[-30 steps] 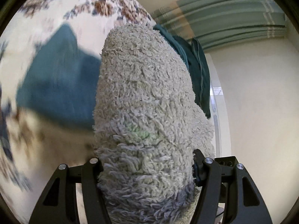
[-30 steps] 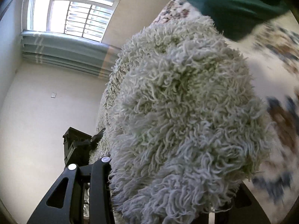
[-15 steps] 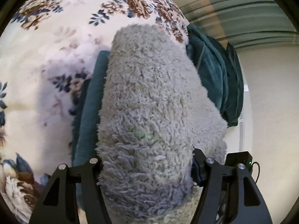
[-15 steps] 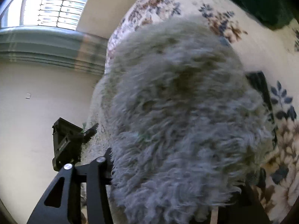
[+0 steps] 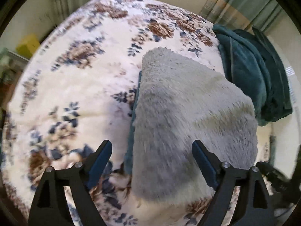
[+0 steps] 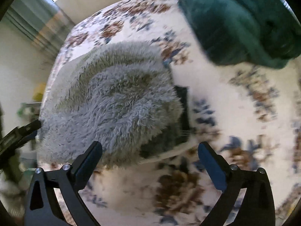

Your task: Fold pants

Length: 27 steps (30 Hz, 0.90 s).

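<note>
The fluffy grey pants (image 5: 188, 116) lie folded on the floral bedspread (image 5: 79, 86), with a teal lining edge (image 5: 133, 111) showing along the left side. My left gripper (image 5: 152, 150) is open, its jaws wide apart just above the near end of the pants. In the right wrist view the pants (image 6: 116, 101) lie in a rumpled heap with a dark inner layer (image 6: 181, 113) showing at the right. My right gripper (image 6: 150, 152) is open and empty, just short of the pants' near edge.
A dark teal blanket (image 5: 250, 75) is bunched at the bed's far right, also at the top right in the right wrist view (image 6: 235, 22). Curtains (image 5: 244, 5) and walls lie beyond the bed. The other gripper's tip (image 6: 20, 133) shows at the left edge.
Both grippers have opened and let go of the grey pants, which now lie on the bed. Both grippers have drawn back from them.
</note>
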{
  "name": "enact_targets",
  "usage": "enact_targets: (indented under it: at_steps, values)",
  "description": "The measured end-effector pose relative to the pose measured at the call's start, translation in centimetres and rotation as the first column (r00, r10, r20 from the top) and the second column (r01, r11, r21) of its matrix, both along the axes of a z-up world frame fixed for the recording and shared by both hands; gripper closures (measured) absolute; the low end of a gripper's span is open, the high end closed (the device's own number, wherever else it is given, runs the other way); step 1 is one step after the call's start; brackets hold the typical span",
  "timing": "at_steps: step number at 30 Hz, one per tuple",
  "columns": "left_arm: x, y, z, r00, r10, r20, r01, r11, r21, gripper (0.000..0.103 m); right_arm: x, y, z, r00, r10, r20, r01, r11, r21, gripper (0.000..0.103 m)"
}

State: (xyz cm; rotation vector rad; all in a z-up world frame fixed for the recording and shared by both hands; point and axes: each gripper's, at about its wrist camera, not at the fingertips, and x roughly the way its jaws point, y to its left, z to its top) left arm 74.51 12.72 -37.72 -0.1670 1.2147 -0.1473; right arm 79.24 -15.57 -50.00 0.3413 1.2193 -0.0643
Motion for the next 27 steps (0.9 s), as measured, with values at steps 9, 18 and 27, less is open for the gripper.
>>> enact_targets:
  at_steps: [9,18,27]
  values:
    - [-6.8,-3.2,8.3,0.988,-0.023,0.155,-0.008,0.98,0.2,0.008,-8.7,1.1,13.7,0.987,-0.04,0.156,0.083,0.957,-0.277,0.0]
    - [-17.1,-3.9,18.8,0.954,0.004,0.3,-0.069,0.977,0.204,0.008,-21.3,1.9,28.2,0.952,0.046,0.302,0.051,0.952,-0.303,0.0]
    - [-28.5,-5.0,27.4,0.905,0.045,0.422,-0.152,0.963,0.222,0.008,-32.0,1.9,37.4,0.905,0.1,0.414,0.033,0.953,-0.301,0.0]
